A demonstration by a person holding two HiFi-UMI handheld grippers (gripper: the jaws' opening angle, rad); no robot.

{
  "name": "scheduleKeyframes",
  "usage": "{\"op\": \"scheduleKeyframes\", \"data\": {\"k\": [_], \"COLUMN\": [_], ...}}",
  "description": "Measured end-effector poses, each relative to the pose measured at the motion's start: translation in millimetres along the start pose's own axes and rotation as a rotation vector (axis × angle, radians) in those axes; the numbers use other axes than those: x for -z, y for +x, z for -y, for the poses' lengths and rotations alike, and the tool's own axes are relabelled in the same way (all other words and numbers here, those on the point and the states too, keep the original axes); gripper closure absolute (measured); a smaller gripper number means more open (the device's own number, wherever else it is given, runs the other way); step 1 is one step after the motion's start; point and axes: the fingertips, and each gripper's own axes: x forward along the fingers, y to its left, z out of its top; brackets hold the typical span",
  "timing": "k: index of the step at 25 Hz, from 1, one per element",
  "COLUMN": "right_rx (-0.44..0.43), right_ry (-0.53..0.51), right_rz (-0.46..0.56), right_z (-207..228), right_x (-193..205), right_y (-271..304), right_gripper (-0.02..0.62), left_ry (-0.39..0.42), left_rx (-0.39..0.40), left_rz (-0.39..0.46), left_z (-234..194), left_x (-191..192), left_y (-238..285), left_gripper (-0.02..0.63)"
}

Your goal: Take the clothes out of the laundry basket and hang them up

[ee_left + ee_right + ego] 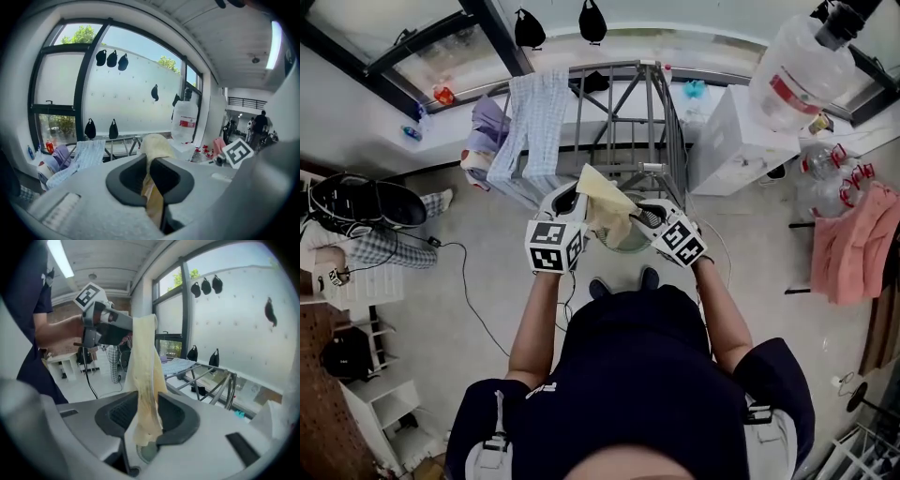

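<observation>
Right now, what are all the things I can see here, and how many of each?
pale yellow cloth: one, yellow, held up between the two grippers
grey metal drying rack: one, grey, beneath the window
light blue checked garment: one, blue, draped over the rack
purple garment: one, purple, at the rack's left end
black caps: several, black, hanging at the window
large clear water bottle: one, clear, on the white cabinet
pink cloth: one, pink, far right
left gripper: one, grey, shut on the cloth
right gripper: one, grey, jaws slightly apart, cloth between them
</observation>
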Motion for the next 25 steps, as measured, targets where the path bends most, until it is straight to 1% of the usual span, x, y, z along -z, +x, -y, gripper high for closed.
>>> {"op": "scheduleKeyframes", "data": {"k": [2,3,5,7,10,12,13,16,18,19,20,22,23,24,25], "right_rx": [0.014,0.027,0.040,0.012,-0.044,-0.058,-0.056,-0.053,-0.060,-0.059,-0.054,-0.033,-0.016,0.005,0.026], "right_ry": [0.114,0.174,0.290,0.382,0.432,0.466,0.497,0.634,0.687,0.701,0.713,0.736,0.745,0.749,0.747], "right_rz": [0.010,0.015,0.034,0.034,0.002,-0.001,0.005,0.046,0.077,0.088,0.094,0.104,0.112,0.120,0.124], "right_z": [-1.6,-3.0,-9.7,-24.8,-48.2,-56.4,-58.0,-59.2,-59.7,-59.1,-57.9,-53.9,-50.8,-47.3,-43.5], "right_x": [10.2,15.9,24.2,32.5,41.1,40.4,38.8,28.4,17.6,13.9,12.4,14.1,15.6,16.9,18.4], "right_y": [7.6,12.0,23.1,39.8,70.4,89.2,97.3,118.3,130.8,136.3,140.6,143.5,141.2,136.6,130.4], "right_gripper": [0.356,0.311,0.293,0.270,0.259,0.256,0.255,0.229,0.229,0.233,0.262,0.351,0.421,0.530,0.575], "left_ry": [0.011,0.017,0.022,0.018,0.019,0.021,0.019,0.004,-0.005,-0.011,-0.018,-0.030,-0.032,-0.033,-0.035], "left_rx": [-0.038,-0.055,-0.079,-0.092,-0.111,-0.129,-0.138,-0.163,-0.176,-0.179,-0.181,-0.183,-0.184,-0.187,-0.191], "left_rz": [0.023,0.034,0.054,0.073,0.098,0.109,0.112,0.119,0.122,0.122,0.123,0.123,0.123,0.123,0.124], "left_z": [-0.1,-1.1,-3.5,-5.7,-9.3,-13.3,-15.4,-20.6,-23.8,-25.4,-27.1,-30.4,-32.1,-34.2,-37.2], "left_x": [-20.5,-29.8,-46.4,-60.5,-78.0,-86.5,-89.5,-94.9,-95.8,-95.5,-94.8,-92.9,-91.9,-90.8,-89.6], "left_y": [-2.1,-2.9,-4.7,-8.1,-16.0,-22.2,-24.8,-30.7,-34.2,-36.0,-37.8,-41.8,-44.0,-46.3,-48.7], "left_gripper": [0.574,0.574,0.574,0.574,0.574,0.574,0.573,0.572,0.572,0.572,0.574,0.574,0.573,0.573,0.572]}}
